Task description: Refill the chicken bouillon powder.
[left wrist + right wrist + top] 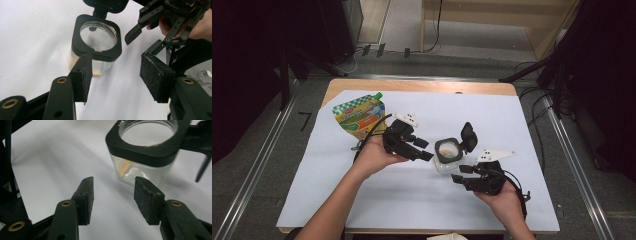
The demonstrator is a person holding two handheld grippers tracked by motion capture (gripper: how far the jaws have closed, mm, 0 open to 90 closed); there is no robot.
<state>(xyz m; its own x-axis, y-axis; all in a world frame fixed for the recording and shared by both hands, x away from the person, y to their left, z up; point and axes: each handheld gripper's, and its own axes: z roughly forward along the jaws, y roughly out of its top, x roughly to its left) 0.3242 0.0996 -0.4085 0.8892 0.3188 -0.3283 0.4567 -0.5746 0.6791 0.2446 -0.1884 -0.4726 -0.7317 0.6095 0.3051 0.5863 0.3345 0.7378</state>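
I held one gripper in each hand above the white sheet (pixel 362 190) that covered the wooden table (pixel 422 86). Between them stood a small clear container (pixel 447 156) with a black square collar around its round mouth, and its black flip lid (pixel 468 136) stood open, hinged up at the far side. In the high view the container was near the middle of the sheet, at about 3 o'clock from my left gripper (pixel 427 149) and at about 11 o'clock from my right gripper (pixel 464 173).

The jaws of my left gripper (pixel 115 75) were spread apart and pinched nothing. In the left gripper view the container (pixel 96 41) was beyond the fingertips at about 11 o'clock; I could not tell if one pad touched its wall. A little pale, crumbly matter lay at the bottom of it.

The jaws of my right gripper (pixel 113 200) were also spread, with only the white sheet between the pads. In the right gripper view the container (pixel 142 147) stood just past the tips at about 1 o'clock, near them but apart.

A colourful pouch (pixel 361 116) with a green cap lay flat on the sheet at about 10 o'clock from my left hand (pixel 374 156), well apart from the container. My right hand (pixel 504 197) was near the front edge of the table.
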